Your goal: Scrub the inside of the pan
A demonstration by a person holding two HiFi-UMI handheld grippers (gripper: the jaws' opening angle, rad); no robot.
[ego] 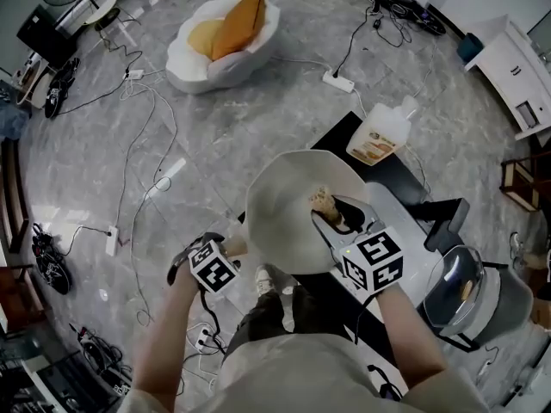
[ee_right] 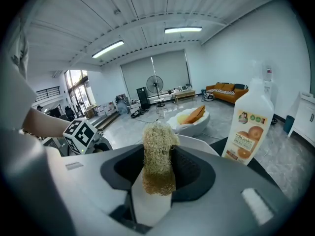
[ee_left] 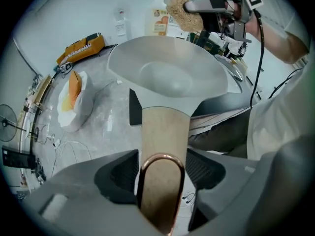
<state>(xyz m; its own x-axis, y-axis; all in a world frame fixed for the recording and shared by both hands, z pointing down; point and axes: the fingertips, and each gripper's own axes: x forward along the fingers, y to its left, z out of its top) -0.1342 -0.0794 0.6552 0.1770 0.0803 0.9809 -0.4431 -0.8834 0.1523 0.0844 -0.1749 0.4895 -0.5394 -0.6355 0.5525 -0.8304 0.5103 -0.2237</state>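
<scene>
Cream pan (ego: 288, 213) tilted up, left claw (ee_left: 162, 173) clamped on its wooden handle (ee_left: 165, 132); right claw (ee_right: 156, 181) pinches a loofah scrubber (ee_right: 158, 146) by the rim.

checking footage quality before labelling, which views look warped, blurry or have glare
Head view: strong fisheye, floor curves, light even, pan sharp. Left gripper view: dark round vignette, close pan handle slightly soft. Right gripper view: ceiling lights bowed and bright; scrubber crisp, no glare on bottle.
</scene>
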